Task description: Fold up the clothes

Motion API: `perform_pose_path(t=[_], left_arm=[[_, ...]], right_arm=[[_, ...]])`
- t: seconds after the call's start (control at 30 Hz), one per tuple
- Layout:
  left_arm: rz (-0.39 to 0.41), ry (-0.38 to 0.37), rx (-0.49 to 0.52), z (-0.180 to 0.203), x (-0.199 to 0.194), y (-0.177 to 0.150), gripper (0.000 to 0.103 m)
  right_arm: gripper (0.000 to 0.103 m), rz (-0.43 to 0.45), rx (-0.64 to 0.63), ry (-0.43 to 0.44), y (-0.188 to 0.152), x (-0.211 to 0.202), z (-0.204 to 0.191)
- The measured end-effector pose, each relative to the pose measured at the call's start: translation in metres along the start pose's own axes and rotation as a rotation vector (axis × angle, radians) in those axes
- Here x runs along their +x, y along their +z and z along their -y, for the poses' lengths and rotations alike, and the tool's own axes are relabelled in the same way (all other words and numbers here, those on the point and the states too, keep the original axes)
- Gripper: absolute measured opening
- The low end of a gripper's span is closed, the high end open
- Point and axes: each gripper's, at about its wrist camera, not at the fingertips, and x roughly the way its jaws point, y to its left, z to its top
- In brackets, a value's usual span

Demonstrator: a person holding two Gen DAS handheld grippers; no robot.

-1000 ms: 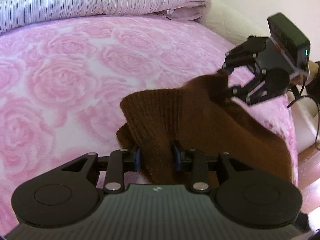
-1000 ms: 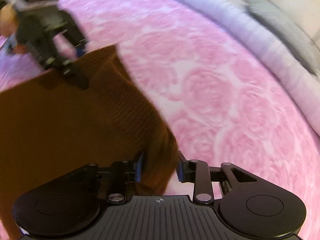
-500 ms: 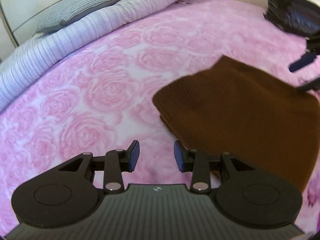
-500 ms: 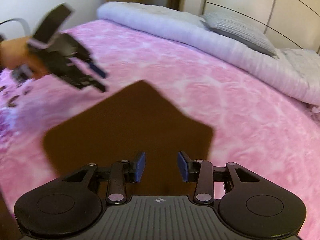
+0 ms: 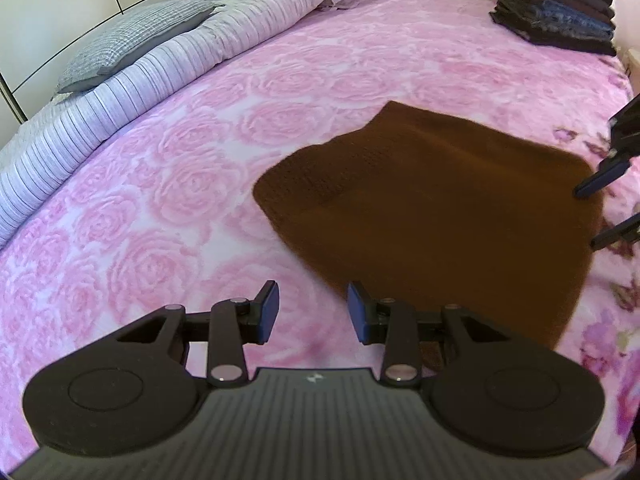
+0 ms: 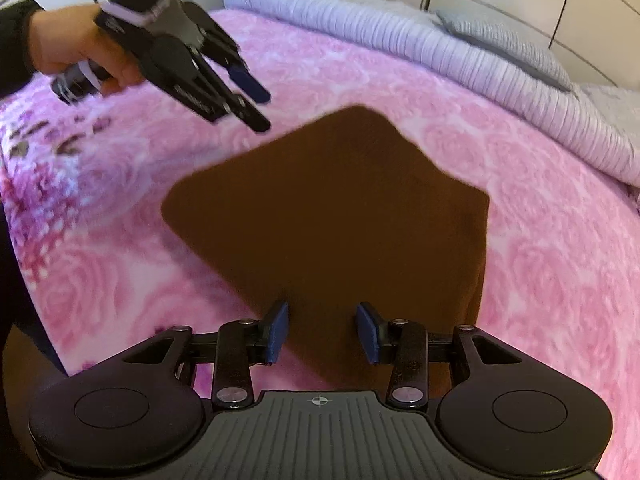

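Both the left gripper [image 5: 313, 307] and right gripper [image 6: 322, 333] hover with jaws parted and empty, since the folded brown sweater [image 5: 448, 204] lies released on the bed [image 5: 168, 184].

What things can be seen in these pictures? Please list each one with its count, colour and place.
brown knitted garment: one, brown, lying folded and flat on the bedspread, between the two grippers.
bedspread: one, pink with a rose pattern, covering the bed.
duvet: one, pale lilac with stripes, bunched along the far edge of the bed.
pillow: one, grey, on top of the duvet near the headboard.
stack of folded clothes: one stack, dark with some blue, at the far corner of the bed.
left gripper: one, black with blue pads, open and empty, above the bedspread beside the garment's near edge.
right gripper: one, black with blue pads, open and empty, above the garment.
hand: one, holding the left gripper, dark sleeve.
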Motion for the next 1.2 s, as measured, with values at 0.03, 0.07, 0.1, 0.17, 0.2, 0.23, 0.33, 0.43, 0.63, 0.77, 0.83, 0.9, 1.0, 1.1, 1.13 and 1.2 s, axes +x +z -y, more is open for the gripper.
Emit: perform_pose_path(t=[0.03, 0.07, 0.1, 0.17, 0.2, 0.23, 0.33, 0.43, 0.63, 0.77, 0.83, 0.9, 1.0, 1.1, 1.13, 1.2], left_arm=[[0.013, -0.013, -0.017, 0.002, -0.005, -0.005, 0.034], [0.028, -0.028, -0.036, 0.005, -0.011, -0.011, 0.036], [0.044, -0.041, -0.053, 0.007, -0.017, -0.016, 0.036], [0.09, -0.081, -0.099, 0.016, -0.033, -0.032, 0.038], [0.112, -0.107, -0.121, 0.021, -0.038, -0.04, 0.039], [0.13, -0.13, -0.143, 0.026, -0.043, -0.048, 0.039], [0.164, -0.162, -0.169, 0.045, -0.044, -0.066, 0.039], [0.176, -0.177, -0.206, 0.054, -0.035, -0.076, 0.039], [0.193, -0.203, -0.22, 0.059, -0.021, -0.082, 0.039], [0.196, -0.225, -0.199, 0.057, -0.018, -0.084, 0.039], [0.201, -0.222, -0.166, 0.058, -0.018, -0.084, 0.039], [0.201, -0.221, -0.161, 0.057, -0.017, -0.082, 0.04], [0.192, -0.234, -0.157, 0.053, -0.015, -0.08, 0.043], [0.195, -0.244, -0.155, 0.048, -0.022, -0.079, 0.043], [0.204, -0.24, -0.15, 0.045, -0.027, -0.079, 0.044], [0.224, -0.215, -0.128, 0.039, -0.038, -0.081, 0.044]], right_arm=[[0.042, -0.019, -0.009, -0.012, -0.001, 0.001, -0.001], [0.042, -0.021, -0.02, -0.026, -0.001, -0.001, -0.002], [0.042, -0.015, -0.027, -0.036, 0.0, -0.004, -0.003], [0.042, 0.019, -0.001, -0.036, 0.006, -0.011, 0.0], [0.043, 0.037, 0.014, -0.034, 0.01, -0.014, 0.002], [0.043, 0.053, 0.033, -0.027, 0.015, -0.015, 0.006], [0.043, 0.083, 0.085, 0.004, 0.036, -0.006, 0.016], [0.043, 0.097, 0.093, 0.039, 0.065, 0.013, 0.019], [0.043, 0.105, -0.011, 0.052, 0.131, 0.07, 0.004], [0.042, 0.069, -0.069, -0.029, 0.163, 0.121, 0.001], [0.042, 0.013, -0.054, -0.153, 0.172, 0.15, 0.009], [0.043, -0.009, 0.029, -0.156, 0.174, 0.17, 0.029], [0.043, 0.005, 0.14, -0.079, 0.175, 0.164, 0.056], [0.043, 0.07, 0.168, -0.064, 0.166, 0.124, 0.064], [0.043, 0.096, 0.17, -0.079, 0.157, 0.105, 0.065], [0.043, 0.139, 0.177, -0.1, 0.136, 0.068, 0.066]])
